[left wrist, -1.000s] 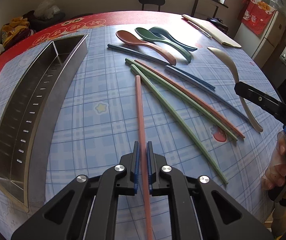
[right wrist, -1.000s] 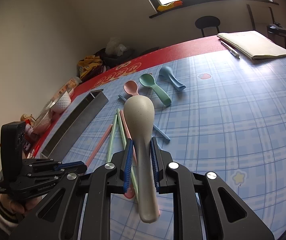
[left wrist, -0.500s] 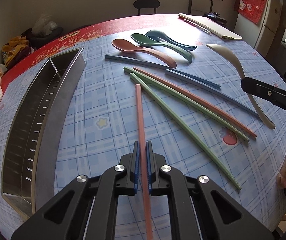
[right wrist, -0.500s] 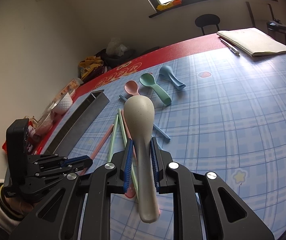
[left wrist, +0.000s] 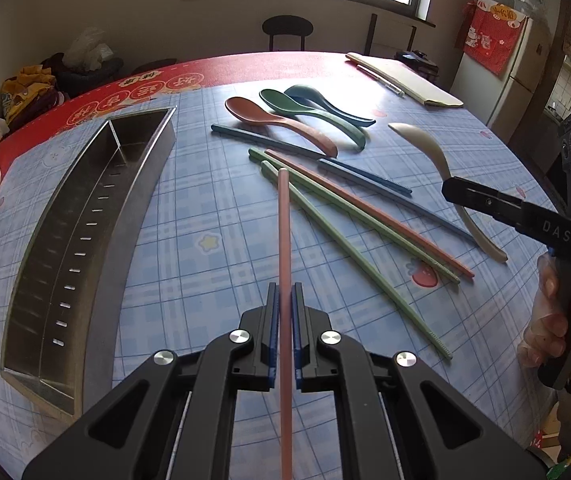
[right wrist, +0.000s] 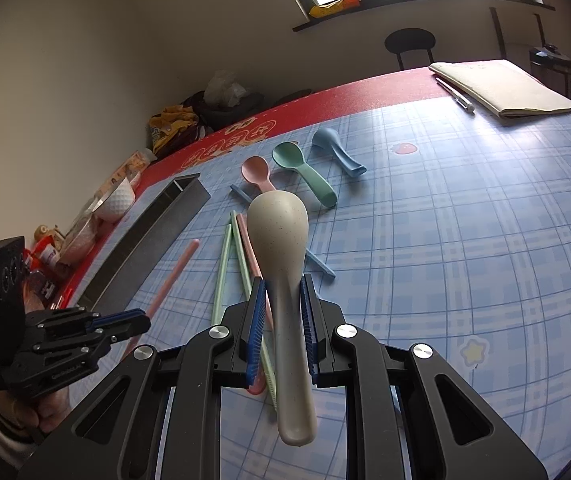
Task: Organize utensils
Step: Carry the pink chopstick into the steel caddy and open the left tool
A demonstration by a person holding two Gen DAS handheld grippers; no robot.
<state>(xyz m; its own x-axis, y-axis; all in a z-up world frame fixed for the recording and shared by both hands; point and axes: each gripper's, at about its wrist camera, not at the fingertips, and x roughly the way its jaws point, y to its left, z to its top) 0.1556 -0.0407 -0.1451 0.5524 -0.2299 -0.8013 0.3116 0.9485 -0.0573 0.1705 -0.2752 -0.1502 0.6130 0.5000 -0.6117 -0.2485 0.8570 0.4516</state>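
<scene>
My left gripper (left wrist: 284, 300) is shut on a pink chopstick (left wrist: 283, 232), which it holds lifted off the table with the far tip pointing away. A long steel utensil tray (left wrist: 97, 216) lies to its left. My right gripper (right wrist: 282, 292) is shut on a beige spoon (right wrist: 279, 232), held above the table, bowl forward. On the checked cloth lie a second pink chopstick (left wrist: 365, 208), two green chopsticks (left wrist: 349, 240), two blue chopsticks (left wrist: 261, 140), and a pink spoon (left wrist: 269, 118), green spoon (left wrist: 317, 118) and blue spoon (left wrist: 325, 104).
A folded cream cloth (right wrist: 501, 88) with a pen (right wrist: 455, 94) lies at the table's far right. A white bowl (right wrist: 115, 200) and snack packets crowd the left edge behind the tray. A black stool (left wrist: 287, 26) and a fridge (left wrist: 513, 76) stand beyond the table.
The left gripper has lifted with the pink chopstick, whose far tip has come up off the table. The right gripper and its beige spoon have kept still.
</scene>
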